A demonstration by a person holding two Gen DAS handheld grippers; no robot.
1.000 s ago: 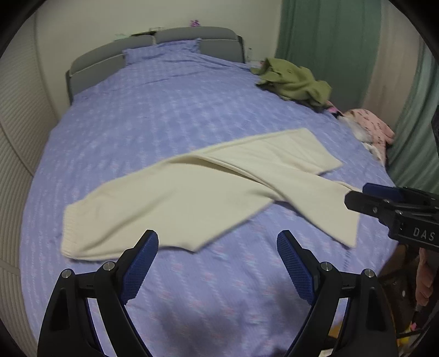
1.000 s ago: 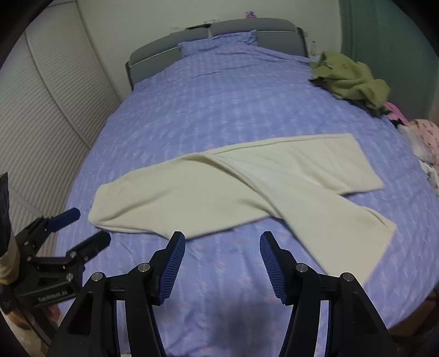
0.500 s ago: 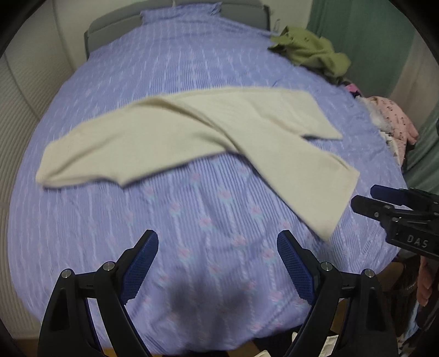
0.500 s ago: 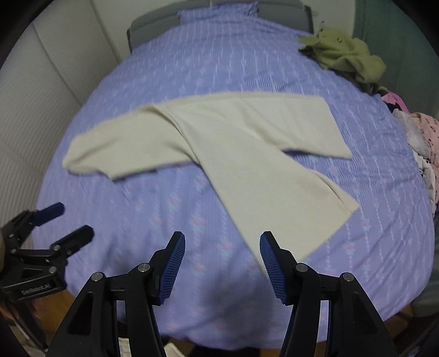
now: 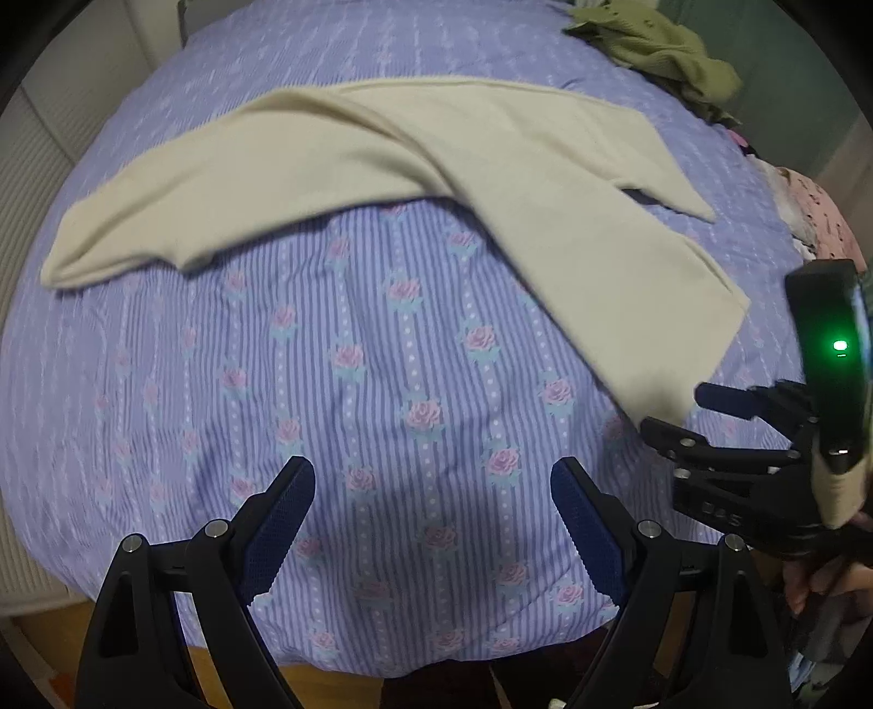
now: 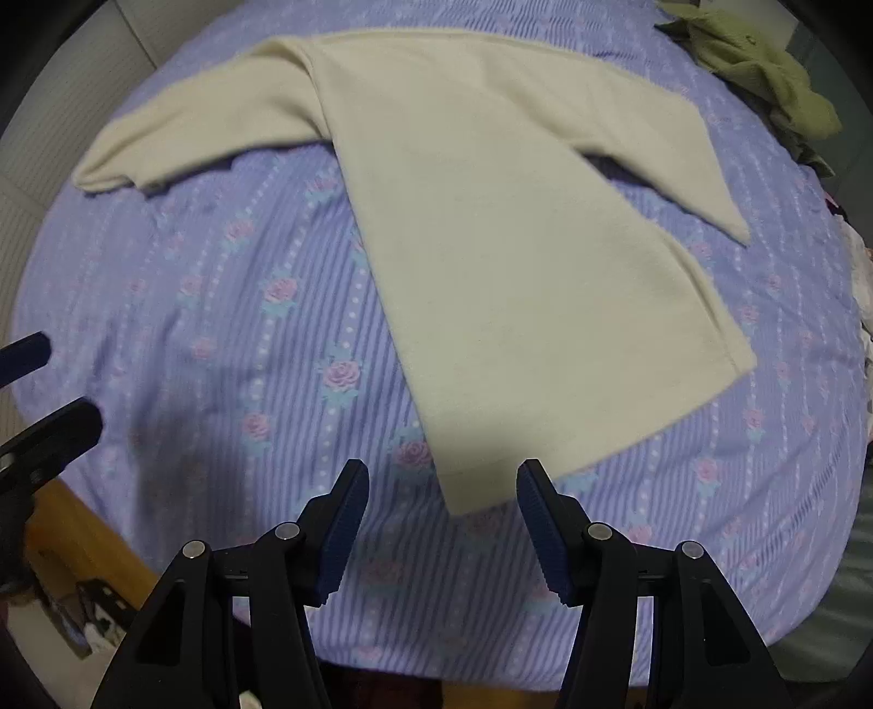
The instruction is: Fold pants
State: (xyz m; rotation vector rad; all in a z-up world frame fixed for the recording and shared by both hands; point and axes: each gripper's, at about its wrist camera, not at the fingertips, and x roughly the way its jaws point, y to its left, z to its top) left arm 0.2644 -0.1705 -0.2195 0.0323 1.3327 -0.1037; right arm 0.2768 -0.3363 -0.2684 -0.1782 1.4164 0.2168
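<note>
Where the pants (image 6: 524,262) hem ends, right gripper (image 6: 439,523) jaws gape (bedspread (image 6: 218,338) beneath).

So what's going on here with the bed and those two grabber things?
A person holding a gripper in each hand is about to fold the cream pants spread on the purple floral bed. Nothing is gripped yet. The right gripper hangs open just short of the nearest leg hem, while the left gripper is open over bare bedspread. The pants lie unfolded with their legs splayed apart. A green garment sits crumpled at the far side.
</note>
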